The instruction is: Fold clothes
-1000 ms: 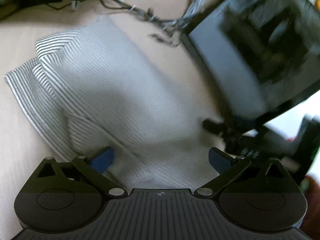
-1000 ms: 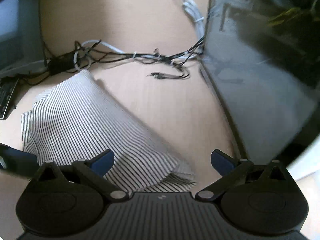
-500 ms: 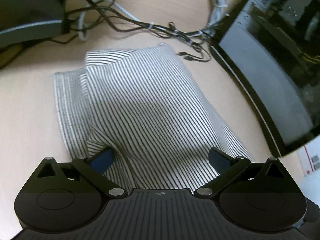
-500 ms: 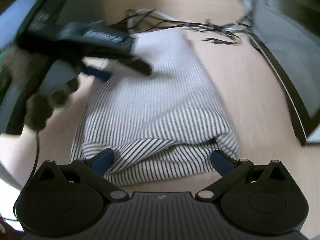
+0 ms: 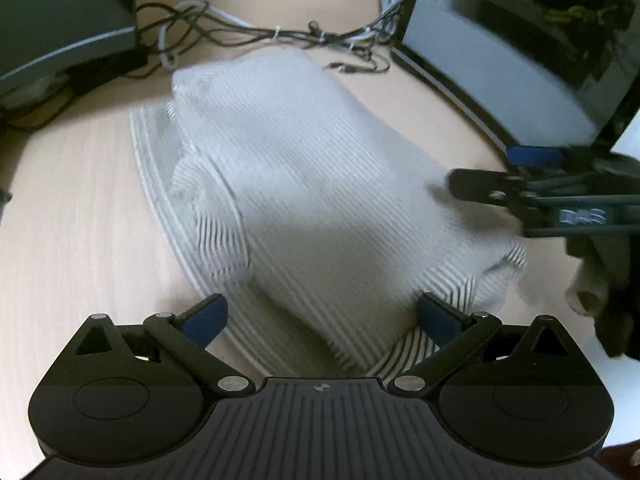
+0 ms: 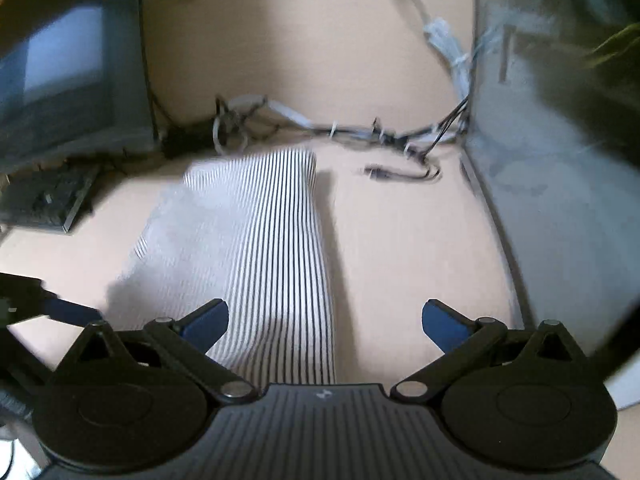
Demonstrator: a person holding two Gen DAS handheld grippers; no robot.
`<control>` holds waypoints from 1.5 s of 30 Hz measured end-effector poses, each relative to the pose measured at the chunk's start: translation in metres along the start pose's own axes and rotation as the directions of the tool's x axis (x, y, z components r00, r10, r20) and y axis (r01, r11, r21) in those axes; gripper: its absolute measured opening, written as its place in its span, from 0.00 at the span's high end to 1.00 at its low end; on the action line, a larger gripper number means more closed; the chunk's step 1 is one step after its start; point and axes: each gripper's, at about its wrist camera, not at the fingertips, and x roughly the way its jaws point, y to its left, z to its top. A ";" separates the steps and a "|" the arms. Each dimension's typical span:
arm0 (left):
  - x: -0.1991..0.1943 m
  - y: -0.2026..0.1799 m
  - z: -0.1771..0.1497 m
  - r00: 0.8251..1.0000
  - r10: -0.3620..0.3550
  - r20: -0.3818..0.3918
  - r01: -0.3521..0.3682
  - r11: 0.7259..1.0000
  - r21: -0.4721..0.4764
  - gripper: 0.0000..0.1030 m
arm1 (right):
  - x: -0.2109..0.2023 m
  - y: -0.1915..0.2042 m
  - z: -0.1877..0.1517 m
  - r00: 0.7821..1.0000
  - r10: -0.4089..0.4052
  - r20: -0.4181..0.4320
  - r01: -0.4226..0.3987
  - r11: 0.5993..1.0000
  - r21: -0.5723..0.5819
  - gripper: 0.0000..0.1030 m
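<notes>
Already folded compact, the striped shirt [image 5: 312, 184] lies at twelve o'clock of the left gripper [image 5: 322, 318] and eleven o'clock of the right gripper [image 6: 326, 322]; both jaws are spread, gripping nothing, seemingly done.

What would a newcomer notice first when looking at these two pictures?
First, the folded striped garment lying in the middle of the pale wooden table, with both open grippers, left and right, hovering near it. Next, the tangle of cables behind the garment, running between a dark monitor on the left and a glass-sided computer case on the right.
</notes>
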 end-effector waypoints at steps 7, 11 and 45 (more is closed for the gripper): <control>-0.008 0.012 -0.004 0.999 0.054 0.006 -0.054 0.998 0.024 0.00 | -0.002 0.012 -0.036 0.994 0.063 -0.086 -0.054 0.994 0.100 0.00; -0.009 0.021 -0.004 0.998 0.058 -0.009 -0.058 0.998 -0.007 0.00 | -0.008 0.020 -0.042 0.994 0.070 -0.085 -0.058 0.989 0.137 0.00; -0.078 0.053 -0.032 0.995 0.080 0.053 -0.076 0.994 -0.083 0.00 | -0.041 0.106 -0.047 0.974 0.193 -0.120 -0.227 0.799 -0.557 0.50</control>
